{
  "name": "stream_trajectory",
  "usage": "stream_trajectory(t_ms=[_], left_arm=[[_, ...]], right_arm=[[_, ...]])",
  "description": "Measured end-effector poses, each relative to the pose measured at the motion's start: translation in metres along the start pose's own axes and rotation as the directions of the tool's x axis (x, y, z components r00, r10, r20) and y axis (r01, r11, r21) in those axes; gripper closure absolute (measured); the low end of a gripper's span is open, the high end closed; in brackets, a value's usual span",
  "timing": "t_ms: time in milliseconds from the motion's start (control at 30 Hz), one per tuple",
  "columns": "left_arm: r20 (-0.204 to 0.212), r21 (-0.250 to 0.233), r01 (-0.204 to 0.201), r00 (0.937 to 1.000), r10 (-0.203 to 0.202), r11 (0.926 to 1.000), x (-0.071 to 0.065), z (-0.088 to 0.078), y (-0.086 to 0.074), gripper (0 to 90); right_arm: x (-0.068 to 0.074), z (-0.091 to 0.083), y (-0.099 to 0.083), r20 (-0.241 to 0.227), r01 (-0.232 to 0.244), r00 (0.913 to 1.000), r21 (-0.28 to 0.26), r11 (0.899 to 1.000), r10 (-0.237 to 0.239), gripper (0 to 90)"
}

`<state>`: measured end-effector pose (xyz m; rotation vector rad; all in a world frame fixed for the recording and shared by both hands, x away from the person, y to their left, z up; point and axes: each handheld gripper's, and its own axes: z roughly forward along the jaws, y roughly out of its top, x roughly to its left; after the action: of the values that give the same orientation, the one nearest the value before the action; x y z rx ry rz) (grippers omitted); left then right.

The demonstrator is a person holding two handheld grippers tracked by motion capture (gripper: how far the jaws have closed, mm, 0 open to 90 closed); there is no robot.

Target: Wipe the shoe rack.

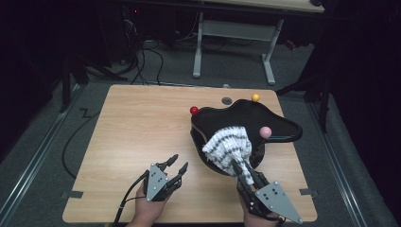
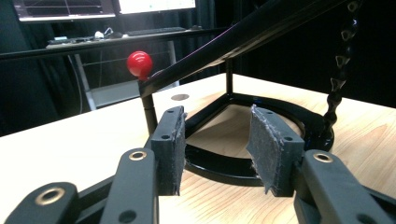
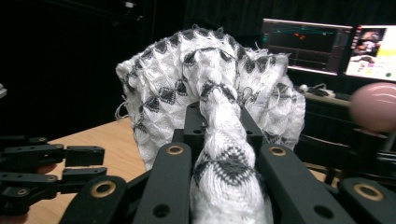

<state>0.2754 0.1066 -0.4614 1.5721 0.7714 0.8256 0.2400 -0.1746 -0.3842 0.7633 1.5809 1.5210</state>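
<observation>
A white-and-grey knitted cloth (image 1: pixel 228 143) is being held bunched between the closed jaws of the right gripper (image 1: pixel 239 169), and it is being hung over the near edge of the black rack (image 1: pixel 283 126), by the pink ball (image 1: pixel 265 132). The step in hand is judged to be the draping of the cloth onto the rack. The next move is judged to call for the cloth being carried further over the rack's top before the jaws are being let go, so that it is not sliding off. The left gripper (image 1: pixel 178 165) is being kept about half open over the table (image 1: pixel 132 132), with nothing between its pads.

In the left gripper view the rack's base ring (image 2: pixel 261 103) and the red ball (image 2: pixel 139 63) are being shown from low down, with bare table inside the ring. In the right gripper view the cloth's twisted neck (image 3: pixel 223 140) is being seen pinched between the pads
</observation>
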Motion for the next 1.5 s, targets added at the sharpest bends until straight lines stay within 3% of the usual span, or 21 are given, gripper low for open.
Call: stream_trajectory(t_ms=[133, 233, 333, 500, 633, 800, 1133, 1333, 1500], left_arm=[[0.0, 0.008, 0.006, 1.0, -0.006, 0.9999, 0.002, 0.001, -0.002, 55.9], [0.008, 0.015, 0.018, 0.9998, -0.018, 0.9997, 0.003, 0.003, -0.004, 55.9], [0.017, 0.017, 0.025, 0.9995, -0.026, 0.9995, 0.002, 0.006, -0.004, 55.9], [0.029, 0.005, 0.026, 0.9992, -0.026, 0.9996, 0.0, 0.01, -0.001, 55.8], [0.024, 0.008, 0.022, 0.9995, -0.022, 0.9997, 0.0, 0.009, -0.001, 55.8], [0.013, 0.009, 0.03, 0.9995, -0.03, 0.9995, 0.003, 0.006, -0.002, 55.8], [0.041, 0.007, 0.031, 0.9987, -0.031, 0.9995, -0.004, 0.016, 0.0, 55.9], [0.055, 0.002, 0.029, 0.9981, -0.029, 0.9996, -0.006, 0.018, 0.001, 55.9], [0.056, 0.003, 0.034, 0.9979, -0.034, 0.9994, -0.005, 0.018, 0.002, 55.9]], right_arm=[[0.003, 0.004, -0.001, -0.013, 0.005, 0.9999, 0.001, 1.0, -0.005, 80.1], [-0.005, 0.002, 0.0, 0.02, -0.006, 0.9998, -0.005, 1.0, 0.006, 80.1], [-0.022, -0.003, -0.002, 0.082, -0.034, 0.9961, 0.003, 0.999, 0.033, 80.1], [-0.055, -0.009, -0.015, 0.176, -0.093, 0.9806, 0.033, 0.995, 0.086, 80.2], [-0.067, -0.006, -0.02, 0.188, -0.112, 0.9768, 0.042, 0.993, 0.102, 80.3], [-0.069, -0.001, -0.028, 0.164, -0.138, 0.9782, 0.055, 0.989, 0.128, 80.3], [-0.067, -0.007, -0.046, 0.177, -0.128, 0.9785, 0.122, 0.984, 0.105, 80.3], [-0.07, -0.005, -0.06, 0.19, -0.156, 0.9743, 0.178, 0.972, 0.122, 80.3], [-0.064, -0.013, -0.04, 0.176, -0.123, 0.9791, 0.112, 0.986, 0.102, 80.4]])
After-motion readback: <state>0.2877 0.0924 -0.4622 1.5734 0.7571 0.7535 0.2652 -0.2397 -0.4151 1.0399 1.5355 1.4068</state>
